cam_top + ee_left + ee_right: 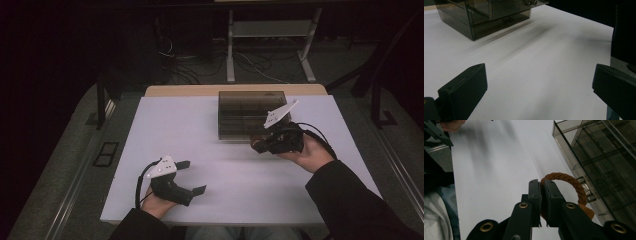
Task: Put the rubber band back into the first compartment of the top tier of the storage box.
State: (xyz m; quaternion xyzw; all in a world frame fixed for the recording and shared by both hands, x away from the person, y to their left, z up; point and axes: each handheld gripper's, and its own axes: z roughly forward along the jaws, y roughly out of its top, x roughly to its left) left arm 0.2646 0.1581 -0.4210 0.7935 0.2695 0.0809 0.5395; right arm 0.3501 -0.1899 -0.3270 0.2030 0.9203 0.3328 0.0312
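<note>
the right hand-held gripper has its jaws pressed together on a braided brown cord loop, which arcs out to one side of the jaws and ends in metal fittings and a tan tab beside them. so the pick-up looks done: the loop is off the counter and carried in the grip. in the high view the right hand-held gripper sits just in front of the smoky clear organiser box, at its near edge, with the loop showing as a dark brownish lump at the jaw tips.

the box stands at the far middle of the counter, and its inner dividers make several compartments. in the right gripper view the box is close beside the loop, but the loop is outside it, not over any compartment, and i cannot tell which one is meant.

the left hand-held gripper rests low near the front edge of the counter, well apart from the box, jaws spread wide and holding nothing; its own view shows bare counter between them.

what seems left: lift the loop over the box wall, settle it into a compartment, and let go. the placing part is not yet begun.
</note>
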